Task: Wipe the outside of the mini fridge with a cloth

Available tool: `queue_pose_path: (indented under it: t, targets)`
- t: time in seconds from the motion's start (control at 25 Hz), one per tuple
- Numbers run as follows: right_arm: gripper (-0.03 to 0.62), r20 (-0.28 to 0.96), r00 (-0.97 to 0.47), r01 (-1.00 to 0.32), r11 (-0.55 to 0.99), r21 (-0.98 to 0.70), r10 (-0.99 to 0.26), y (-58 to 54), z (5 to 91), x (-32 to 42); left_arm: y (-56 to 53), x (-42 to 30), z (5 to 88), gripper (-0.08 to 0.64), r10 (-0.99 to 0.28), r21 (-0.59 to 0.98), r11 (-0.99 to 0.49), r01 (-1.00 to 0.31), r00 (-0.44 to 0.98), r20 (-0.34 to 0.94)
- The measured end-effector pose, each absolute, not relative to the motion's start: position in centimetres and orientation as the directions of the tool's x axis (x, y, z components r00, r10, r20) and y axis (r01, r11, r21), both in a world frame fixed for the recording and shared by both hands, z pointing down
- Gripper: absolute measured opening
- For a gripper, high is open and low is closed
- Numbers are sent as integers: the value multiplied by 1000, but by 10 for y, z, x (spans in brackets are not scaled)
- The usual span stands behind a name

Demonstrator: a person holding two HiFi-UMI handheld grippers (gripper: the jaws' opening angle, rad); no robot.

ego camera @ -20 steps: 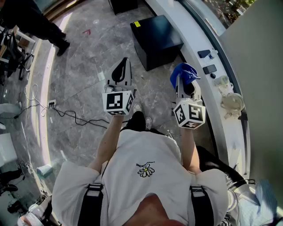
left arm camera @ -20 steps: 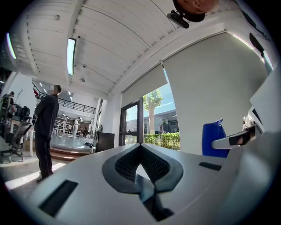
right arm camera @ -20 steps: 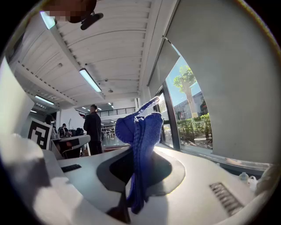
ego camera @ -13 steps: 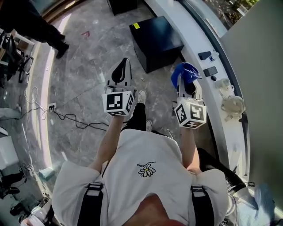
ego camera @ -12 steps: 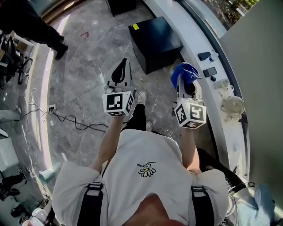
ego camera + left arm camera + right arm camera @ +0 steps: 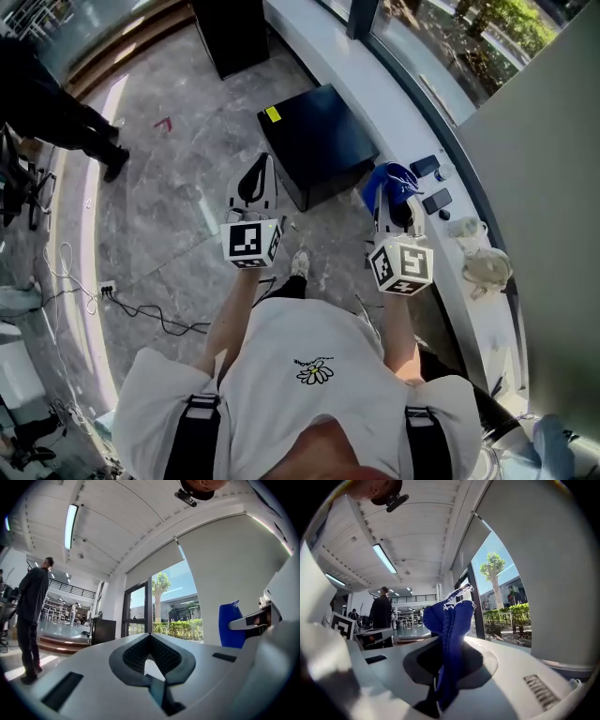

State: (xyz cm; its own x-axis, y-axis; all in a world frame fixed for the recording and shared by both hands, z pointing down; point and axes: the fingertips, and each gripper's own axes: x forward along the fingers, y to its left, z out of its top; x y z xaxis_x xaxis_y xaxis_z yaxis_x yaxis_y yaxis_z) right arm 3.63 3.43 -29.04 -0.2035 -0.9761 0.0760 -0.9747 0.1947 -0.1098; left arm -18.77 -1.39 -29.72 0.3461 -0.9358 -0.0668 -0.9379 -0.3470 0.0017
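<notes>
The black mini fridge [image 6: 317,142] stands on the grey floor by the white ledge, a yellow sticker on its top corner. My right gripper [image 6: 391,192] is shut on a blue cloth [image 6: 395,178], which bunches above the jaws [image 6: 450,620]; it hovers just right of the fridge's near corner. My left gripper [image 6: 255,178] is shut with nothing in it [image 6: 151,660], and sits left of the fridge's near edge. Both grippers are held out in front of the person at waist height.
A long white ledge [image 6: 441,141] runs along the window at right, carrying phones [image 6: 427,166] and a pale round object [image 6: 487,267]. A second black cabinet [image 6: 228,33] stands further back. Another person [image 6: 56,112] stands at far left. A black cable [image 6: 159,319] lies on the floor.
The view has shifted forward: the fridge now lies closer in front of both grippers. The grippers keep their pose, the right still holding the cloth.
</notes>
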Motion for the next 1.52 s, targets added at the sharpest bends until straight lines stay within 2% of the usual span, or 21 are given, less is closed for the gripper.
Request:
queue_pose_path:
  t: [0.28,0.56,1.04,1.36,1.52]
  targets:
    - [75,52,-162,-982,156,-104,-986,-28,-301,27,-94,-200,-296,5,-934,29,-352,-935,350,-69]
    - [75,83,-216,-975,209,-77,-973,-62,-295,15,-101,-205,-283,5,-950,66,-312,-948,310,-43]
    - [75,21,-260,-963,257,-82,-965,-88,-310,22,-102,-190,-289,5,-959,33,-280,-960,278,-47]
    - [75,26,-284,-957,281,-76,-959,-74,-280,57,-74,-161,-257,5,-967,-3,-256,-967,256,8]
    - [75,61,-248,-964,241,-112,-967,-79,-215,68,-83,-152,-197,5,-960,-22,-280,-960,279,21]
